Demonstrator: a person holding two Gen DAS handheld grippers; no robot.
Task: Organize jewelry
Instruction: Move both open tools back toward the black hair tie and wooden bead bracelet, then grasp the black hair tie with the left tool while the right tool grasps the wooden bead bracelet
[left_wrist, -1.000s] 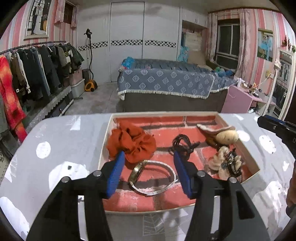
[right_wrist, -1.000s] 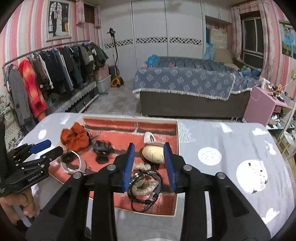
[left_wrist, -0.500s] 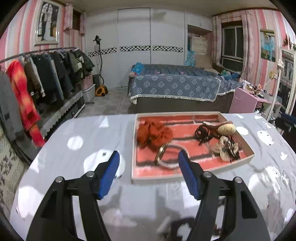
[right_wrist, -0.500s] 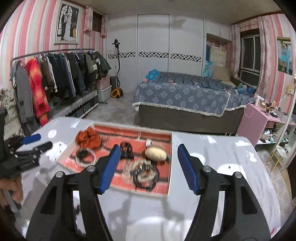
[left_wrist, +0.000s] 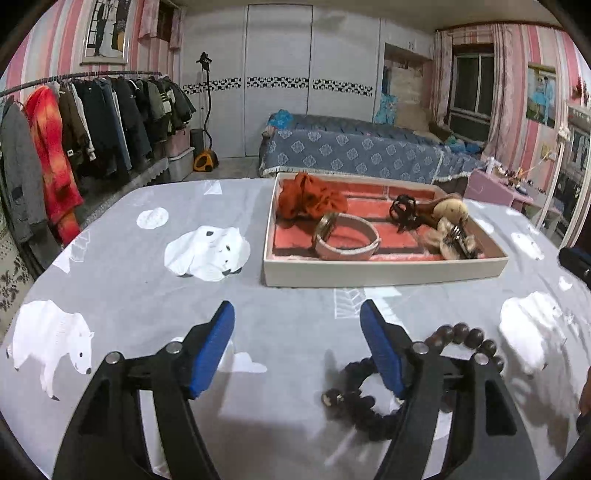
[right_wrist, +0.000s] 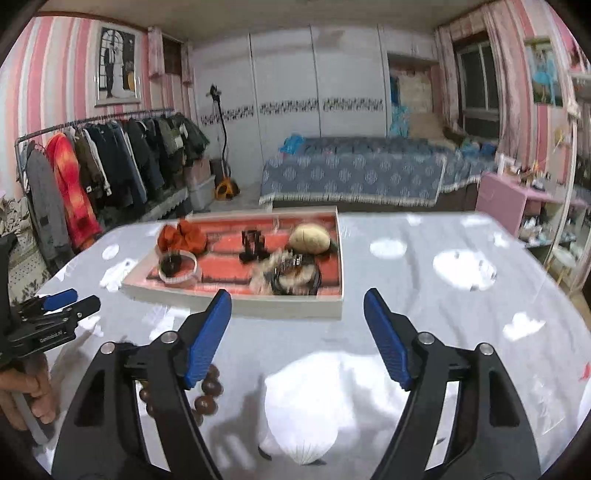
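A white tray (left_wrist: 384, 274) with a red brick-print floor stands on the grey bear-print tablecloth. In it lie an orange scrunchie (left_wrist: 310, 197), a white-strap watch (left_wrist: 347, 236), a black claw clip (left_wrist: 404, 210), a beige puff (left_wrist: 450, 210) and a fluffy tangle with black cords (left_wrist: 452, 240). A dark wooden bead bracelet (left_wrist: 369, 391) lies on the cloth, partly hidden behind my left gripper's right finger. My left gripper (left_wrist: 297, 345) is still opening, with nothing between its jaws. In the right wrist view the tray (right_wrist: 236, 302) lies ahead; my right gripper (right_wrist: 297, 332) is also opening, empty, and the beads (right_wrist: 208, 387) show beside its left finger.
The table's far edge runs behind the tray; beyond stand a bed (left_wrist: 362, 155), a clothes rack (left_wrist: 74, 122) at left and a pink side table (right_wrist: 506, 203) at right. My left gripper (right_wrist: 55, 321) shows at the left of the right wrist view, in a hand.
Both grippers have pulled back from the tray toward the near side of the table and spread wider. The watch and corded tangle stay in the tray; the bead bracelet has come into view.
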